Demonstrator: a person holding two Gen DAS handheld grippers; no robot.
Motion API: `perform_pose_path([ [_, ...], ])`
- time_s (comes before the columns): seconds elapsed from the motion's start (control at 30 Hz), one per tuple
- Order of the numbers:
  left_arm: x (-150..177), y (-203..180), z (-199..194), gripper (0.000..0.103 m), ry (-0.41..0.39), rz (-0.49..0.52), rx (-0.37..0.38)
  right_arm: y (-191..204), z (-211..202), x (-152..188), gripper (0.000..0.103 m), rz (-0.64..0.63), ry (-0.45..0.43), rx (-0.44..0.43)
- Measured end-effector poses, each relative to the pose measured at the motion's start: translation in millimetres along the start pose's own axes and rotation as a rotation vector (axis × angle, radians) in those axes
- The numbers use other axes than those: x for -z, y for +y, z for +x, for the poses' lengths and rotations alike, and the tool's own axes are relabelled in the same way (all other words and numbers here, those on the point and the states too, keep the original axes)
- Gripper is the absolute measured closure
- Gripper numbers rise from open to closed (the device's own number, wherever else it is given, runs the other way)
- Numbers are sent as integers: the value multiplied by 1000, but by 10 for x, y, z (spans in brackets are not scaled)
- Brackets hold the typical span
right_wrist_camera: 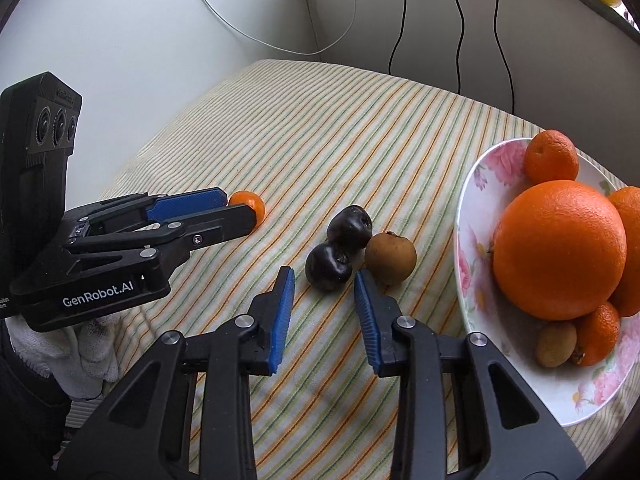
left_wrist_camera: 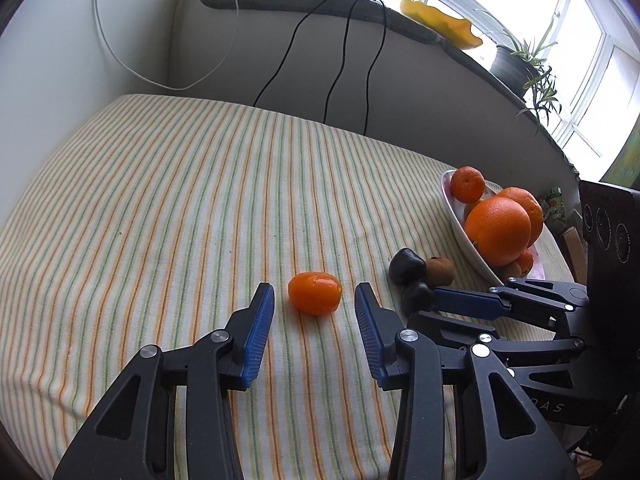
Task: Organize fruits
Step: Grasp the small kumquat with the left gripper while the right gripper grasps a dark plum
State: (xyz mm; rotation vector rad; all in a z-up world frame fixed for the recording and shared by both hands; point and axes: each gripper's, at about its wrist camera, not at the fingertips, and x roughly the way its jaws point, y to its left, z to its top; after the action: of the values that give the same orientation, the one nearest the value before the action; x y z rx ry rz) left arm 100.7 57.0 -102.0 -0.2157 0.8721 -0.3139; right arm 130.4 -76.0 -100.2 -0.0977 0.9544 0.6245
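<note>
A small orange mandarin (left_wrist_camera: 315,293) lies on the striped tablecloth just ahead of my open left gripper (left_wrist_camera: 316,298), between its fingertips; it also shows in the right wrist view (right_wrist_camera: 250,206). Two dark plums (right_wrist_camera: 349,222) (right_wrist_camera: 329,263) and a brown fruit (right_wrist_camera: 391,257) lie together on the cloth. My right gripper (right_wrist_camera: 324,274) is open, its tips just short of the nearer plum. A white flowered bowl (right_wrist_camera: 472,184) at the right holds several oranges, with a big orange (right_wrist_camera: 559,249) in front.
The striped tablecloth (left_wrist_camera: 180,200) spreads far to the left and back. A wall with hanging cables (left_wrist_camera: 340,60) stands behind the table. A window sill with a potted plant (left_wrist_camera: 520,64) and a yellow dish (left_wrist_camera: 440,20) is up at the right.
</note>
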Motion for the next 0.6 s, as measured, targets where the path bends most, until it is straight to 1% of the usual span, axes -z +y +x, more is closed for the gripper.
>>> perform_pose_path([
  [0.13,-2,8,42,64,17,5,-7,34,34,-22,71,-1,1,16],
  [0.2,-3,7,50,66,19,6,-8,56,61,-41,77,-5,1,30],
  [0.4,3,5,57,76,19,6,-14,26,87,-59,78,-4,-3,29],
  [0.6,-3,-19,53,76,15,10,-24,26,17,-25,78,-5,-13,9],
])
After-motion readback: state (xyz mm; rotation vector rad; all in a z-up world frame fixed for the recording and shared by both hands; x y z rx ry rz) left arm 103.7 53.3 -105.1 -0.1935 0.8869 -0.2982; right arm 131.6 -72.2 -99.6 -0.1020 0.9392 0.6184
